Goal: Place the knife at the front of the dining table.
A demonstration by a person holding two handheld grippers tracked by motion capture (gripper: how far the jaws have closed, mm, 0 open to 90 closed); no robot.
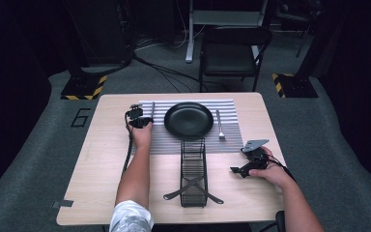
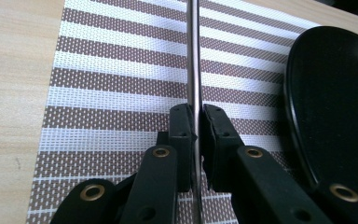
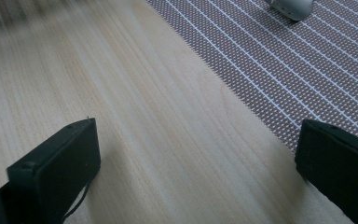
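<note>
My left gripper rests at the left edge of the striped placemat, beside the black plate. In the left gripper view the gripper is shut on a thin metal knife that lies along the placemat, with the plate just to its right. A fork lies on the mat right of the plate. My right gripper hovers over bare wood at the right. Its jaws stand wide apart in the right gripper view, with nothing between them and a silvery utensil end far ahead.
A black wire basket with crossed straps stands lengthwise in the middle of the wooden table, between my forearms. A dark folding chair stands beyond the table's far edge. Cables run across the floor behind.
</note>
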